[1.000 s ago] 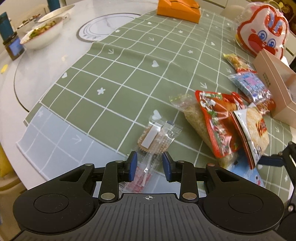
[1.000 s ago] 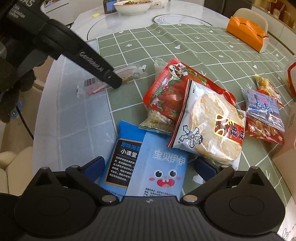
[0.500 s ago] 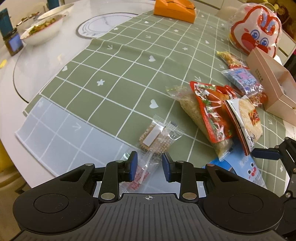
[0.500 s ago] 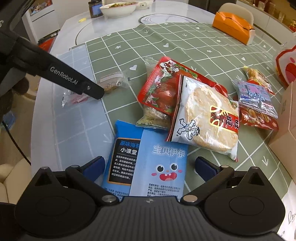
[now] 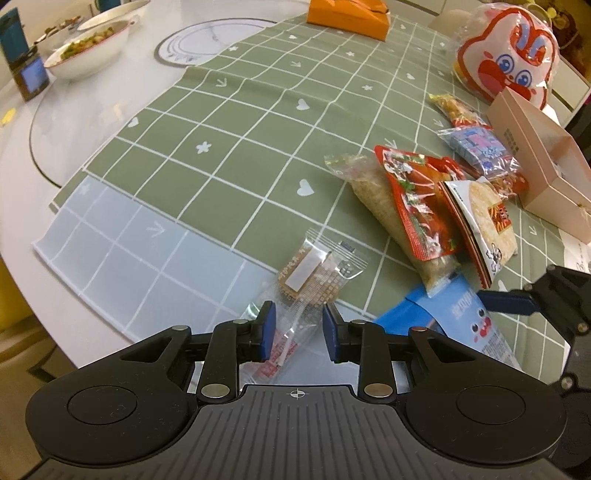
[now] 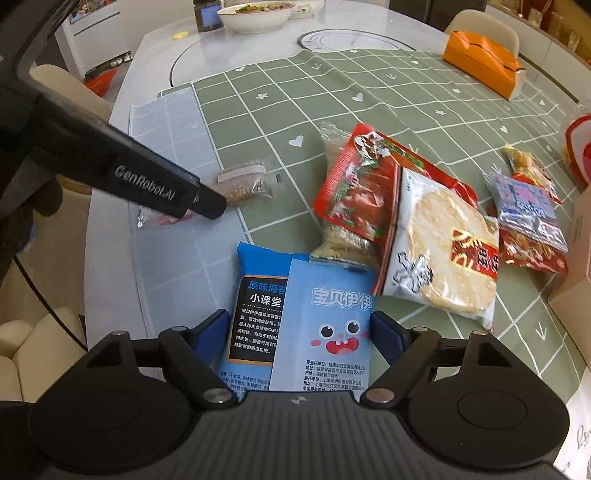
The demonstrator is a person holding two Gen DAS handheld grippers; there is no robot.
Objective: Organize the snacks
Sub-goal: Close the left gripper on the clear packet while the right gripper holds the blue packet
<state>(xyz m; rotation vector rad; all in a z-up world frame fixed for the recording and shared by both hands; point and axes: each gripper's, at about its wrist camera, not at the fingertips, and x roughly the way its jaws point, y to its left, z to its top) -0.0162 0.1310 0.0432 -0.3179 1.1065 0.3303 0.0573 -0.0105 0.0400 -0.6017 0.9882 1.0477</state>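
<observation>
Snack packets lie on a green checked tablecloth (image 5: 236, 147). My left gripper (image 5: 299, 328) is open above a clear packet with a red label (image 5: 284, 343); a clear packet of brown biscuit (image 5: 314, 273) lies just beyond it. My right gripper (image 6: 299, 332) is open, its jaws astride two blue packets (image 6: 328, 314), not touching them as far as I can see. Past them lie a grain bag (image 6: 343, 243), a red packet (image 6: 362, 188) and a white rice-cracker packet (image 6: 443, 247). The left gripper's arm (image 6: 147, 181) crosses the right wrist view.
A pink open box (image 5: 539, 162) stands at the right with small packets (image 5: 476, 140) beside it. A rabbit-face bag (image 5: 506, 55) and an orange box (image 5: 347, 14) are at the back. Food bowls (image 5: 88, 48) sit far left. The table edge is close on the left.
Both grippers have drawn back and risen a little, so the packets look farther off. The left gripper's jaws keep the same gap. The packets have not moved.
</observation>
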